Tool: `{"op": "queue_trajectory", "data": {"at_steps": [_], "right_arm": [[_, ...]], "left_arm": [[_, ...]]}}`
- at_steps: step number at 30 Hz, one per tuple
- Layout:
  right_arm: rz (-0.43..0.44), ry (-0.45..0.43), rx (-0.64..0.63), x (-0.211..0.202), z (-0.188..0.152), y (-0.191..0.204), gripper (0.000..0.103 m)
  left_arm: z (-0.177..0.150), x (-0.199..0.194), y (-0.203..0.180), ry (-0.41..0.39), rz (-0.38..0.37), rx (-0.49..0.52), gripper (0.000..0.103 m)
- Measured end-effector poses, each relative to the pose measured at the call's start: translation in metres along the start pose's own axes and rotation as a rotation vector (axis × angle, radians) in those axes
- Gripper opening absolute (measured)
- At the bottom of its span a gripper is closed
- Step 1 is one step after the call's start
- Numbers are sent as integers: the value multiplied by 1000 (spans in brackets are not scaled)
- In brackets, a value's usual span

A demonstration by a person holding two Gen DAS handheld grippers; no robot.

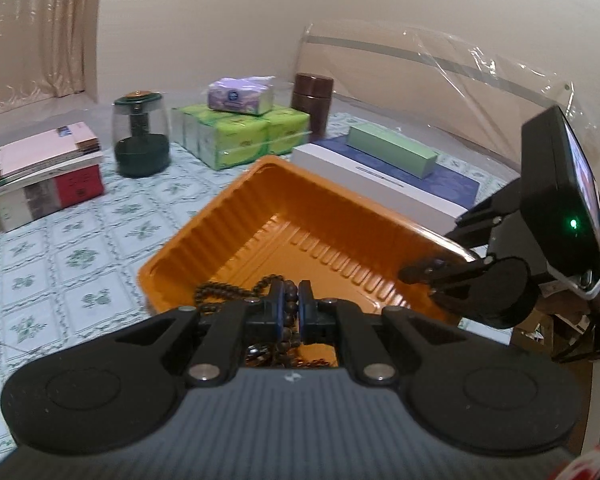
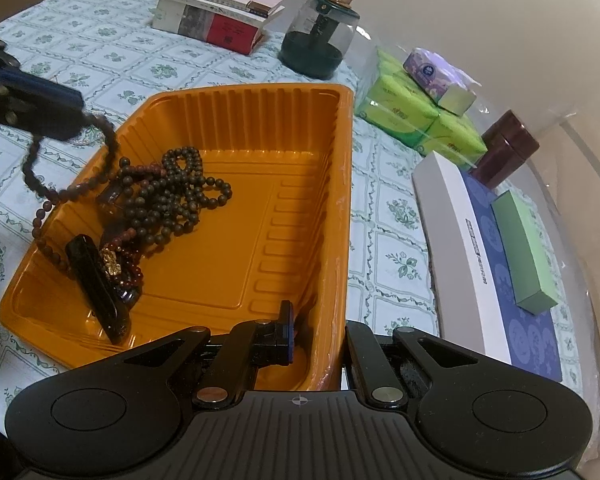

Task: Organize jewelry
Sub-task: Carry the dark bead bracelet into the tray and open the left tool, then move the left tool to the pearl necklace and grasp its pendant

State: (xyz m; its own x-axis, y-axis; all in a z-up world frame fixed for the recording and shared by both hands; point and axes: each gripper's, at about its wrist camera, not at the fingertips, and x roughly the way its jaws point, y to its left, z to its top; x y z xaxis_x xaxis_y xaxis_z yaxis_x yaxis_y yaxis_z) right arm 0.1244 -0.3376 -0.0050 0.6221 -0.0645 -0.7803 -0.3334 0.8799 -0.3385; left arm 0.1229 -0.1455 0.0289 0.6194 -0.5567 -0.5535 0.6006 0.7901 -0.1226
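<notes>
Jewelry-wise I'm somewhere in the middle of this, I'd guess. My left gripper (image 1: pixel 293 300) is pinching a strand of dark brown wooden beads (image 1: pixel 290 304) between its blue-edged pads, jaws pressed tight on it. From the right wrist view that same strand (image 2: pixel 106 140) hangs off the left gripper (image 2: pixel 66 114), loops down outside the near rim and trails into the ribbed orange plastic tray (image 2: pixel 340 184), so it's only partly lifted, not free of the pile.

Everything else is bunched in the tray corner off to the left of my right gripper (image 2: pixel 316 340): a tangle of dark round bead strands (image 2: pixel 180 192), a reddish bead bracelet with a small gold charm (image 2: pixel 114 262) and a glossy black oblong piece (image 2: pixel 96 284). Those look untouched and pretty knotted together.

My right gripper is clamped on the tray's near wall, one finger inside and the other hidden outside it, jaws squeezed together on the plastic. My guess is it's just steadying the tray.

So: one strand in hand, none laid out separately on the green floral tablecloth (image 2: pixel 112 44) that I can see. What's left is basically all of it. Get this strand clear without dragging the tangle along, then the rest one by one. Snagging looks like the main risk.
</notes>
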Motion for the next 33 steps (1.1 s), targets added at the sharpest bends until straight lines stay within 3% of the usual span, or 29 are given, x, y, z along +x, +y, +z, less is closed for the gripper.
{"op": "queue_trajectory", "data": {"at_steps": [13, 14, 15, 16, 18, 24, 33], "right_arm": [[12, -2, 4, 1, -1, -3, 6], [12, -2, 6, 1, -1, -3, 6], [14, -1, 8, 1, -1, -4, 6], [15, -1, 11, 1, -1, -4, 6], [16, 0, 13, 2, 0, -4, 6], [16, -3, 20, 2, -1, -5, 6], [9, -4, 6, 0, -1, -3, 6]], "left_arm": [[-5, 26, -20, 38, -31, 34, 7], [-6, 27, -21, 39, -23, 38, 10], [-7, 28, -21, 45, -18, 43, 23], [-9, 28, -21, 49, -20, 42, 28], [-13, 25, -16, 45, -12, 34, 28], [-27, 0, 19, 43, 72, -43, 28], [-60, -39, 82, 57, 260, -143, 28]]}}
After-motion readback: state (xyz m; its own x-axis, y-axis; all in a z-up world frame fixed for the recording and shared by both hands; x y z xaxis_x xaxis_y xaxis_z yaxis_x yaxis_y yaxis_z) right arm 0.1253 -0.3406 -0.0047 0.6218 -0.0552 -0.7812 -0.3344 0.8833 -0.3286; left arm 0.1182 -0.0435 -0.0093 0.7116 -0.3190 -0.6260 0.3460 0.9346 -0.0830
